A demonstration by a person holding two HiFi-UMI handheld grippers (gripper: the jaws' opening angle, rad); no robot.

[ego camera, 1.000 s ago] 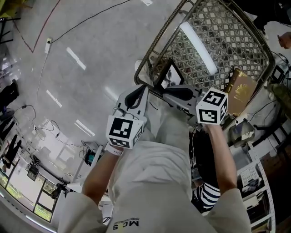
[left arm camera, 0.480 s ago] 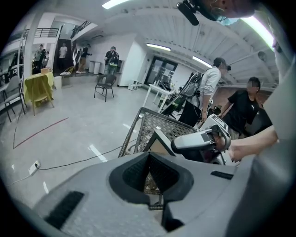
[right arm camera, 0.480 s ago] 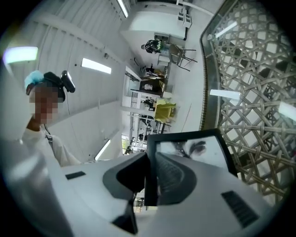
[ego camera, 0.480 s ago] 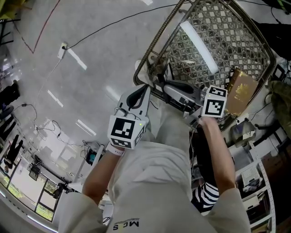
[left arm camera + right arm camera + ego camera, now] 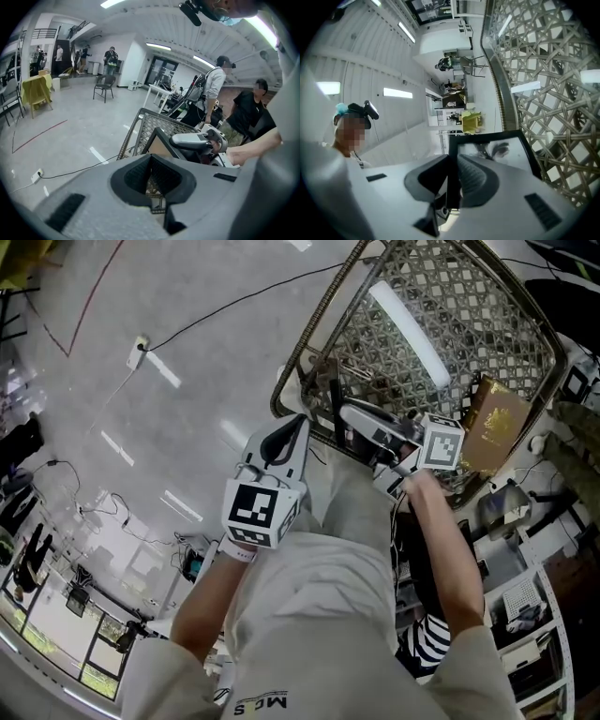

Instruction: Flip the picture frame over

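My right gripper (image 5: 349, 420) (image 5: 453, 176) is shut on one edge of the black picture frame (image 5: 333, 397) (image 5: 487, 146). The frame is held over the near corner of the woven wire basket (image 5: 450, 324) (image 5: 548, 93). It is edge-on in the head view. Its black-and-white photo faces the right gripper's camera, and its brown back (image 5: 158, 146) shows in the left gripper view. My left gripper (image 5: 279, 439) (image 5: 151, 177) is shut on nothing, just short of the basket's rim (image 5: 136, 124) and apart from the frame.
A brown and gold box (image 5: 492, 423) lies beside the basket on the right. A cable (image 5: 216, 296) and a plug block (image 5: 141, 343) lie on the shiny floor. Shelving (image 5: 530, 615) stands at the lower right. Two people (image 5: 213, 91) (image 5: 246, 115) stand behind the basket.
The right gripper has rolled and shifted a little left, turning the frame from face-on to edge-on in the head view. The left gripper has stayed put.
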